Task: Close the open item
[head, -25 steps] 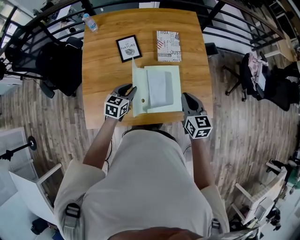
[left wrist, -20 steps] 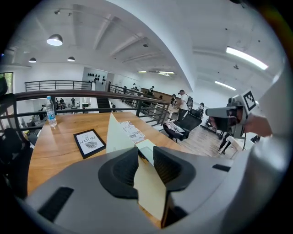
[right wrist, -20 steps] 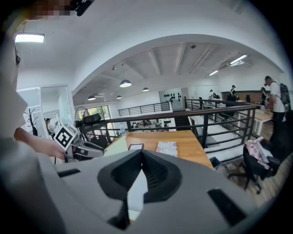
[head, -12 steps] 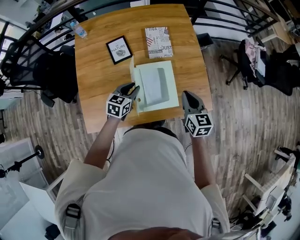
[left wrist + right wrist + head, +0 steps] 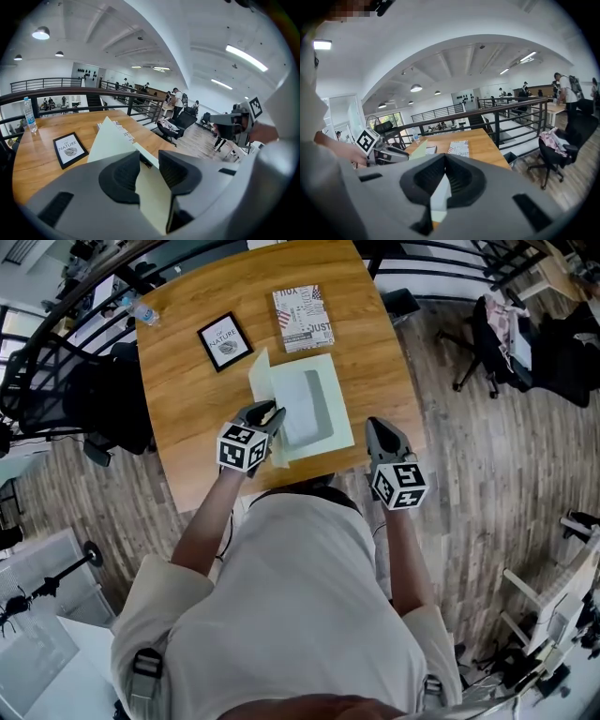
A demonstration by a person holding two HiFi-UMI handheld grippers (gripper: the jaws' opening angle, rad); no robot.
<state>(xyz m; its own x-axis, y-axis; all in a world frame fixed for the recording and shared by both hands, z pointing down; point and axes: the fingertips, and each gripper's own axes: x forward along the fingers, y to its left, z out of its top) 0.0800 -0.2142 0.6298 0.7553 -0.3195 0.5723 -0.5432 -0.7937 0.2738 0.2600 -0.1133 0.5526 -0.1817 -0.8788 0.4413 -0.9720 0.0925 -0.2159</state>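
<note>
A pale green flat box (image 5: 314,404) lies open on the wooden table (image 5: 183,399), its cover (image 5: 260,371) raised along the left side. My left gripper (image 5: 267,415) is at the box's near left edge. In the left gripper view the cover (image 5: 110,138) stands up between the jaws of the left gripper (image 5: 149,164). Those jaws are opening, and a dark gap shows beside the cover. My right gripper (image 5: 380,432) hovers at the table's front edge, right of the box, its tips together on nothing. The box (image 5: 439,199) shows past the right gripper (image 5: 445,176).
A black-framed "NATURE" picture (image 5: 223,341) and a patterned book (image 5: 303,318) lie beyond the box. A water bottle (image 5: 139,310) stands at the far left corner. A black chair (image 5: 103,399) stands left of the table, and a railing (image 5: 441,268) runs behind it.
The cover has swung up from lying out to the left and now stands over the box's left edge. My left gripper stayed at that edge. The right gripper barely moved.
</note>
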